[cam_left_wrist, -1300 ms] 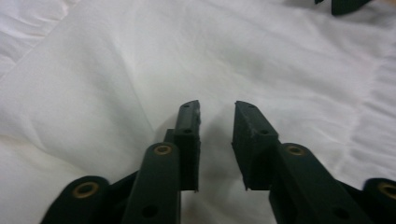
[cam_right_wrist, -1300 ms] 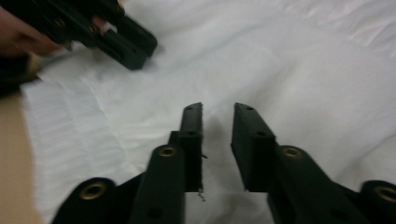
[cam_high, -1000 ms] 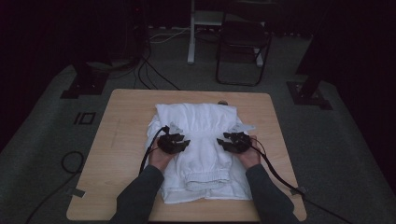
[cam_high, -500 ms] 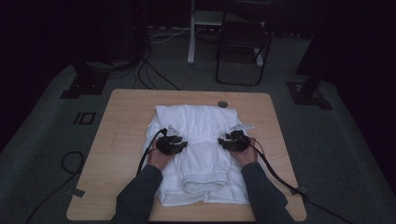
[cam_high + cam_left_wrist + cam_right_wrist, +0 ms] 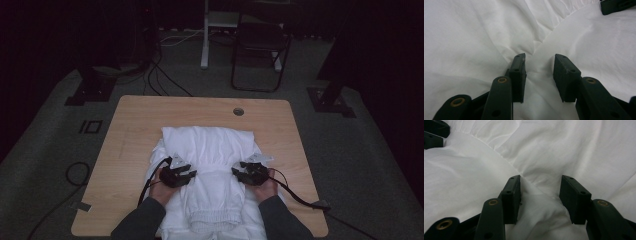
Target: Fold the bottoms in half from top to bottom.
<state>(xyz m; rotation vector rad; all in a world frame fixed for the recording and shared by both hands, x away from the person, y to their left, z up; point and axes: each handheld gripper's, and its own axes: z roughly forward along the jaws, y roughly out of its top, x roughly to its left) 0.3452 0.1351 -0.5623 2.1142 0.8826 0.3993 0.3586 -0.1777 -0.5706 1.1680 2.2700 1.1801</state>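
A white garment (image 5: 210, 142) lies spread on the wooden table (image 5: 125, 145), with a folded upper layer running toward the person. My left gripper (image 5: 191, 175) is at that layer's left edge and my right gripper (image 5: 237, 173) at its right edge, both pointing inward. In the left gripper view the left gripper (image 5: 540, 63) has a raised fold of the garment (image 5: 474, 37) between its jaws. In the right gripper view the right gripper (image 5: 540, 185) is shut on a bunched ridge of the garment (image 5: 579, 150). Each gripper view shows the other gripper's tips in a top corner.
A round cable hole (image 5: 238, 111) sits near the table's far edge. Cables trail from both grippers over the front of the table. On the dark floor beyond stand a chair (image 5: 260, 50), stand bases (image 5: 95, 87) and loose cables (image 5: 75, 172).
Both grippers have moved toward the person and lower, drawing the garment's folded layer with them. The far part of the garment now lies flatter and more exposed.
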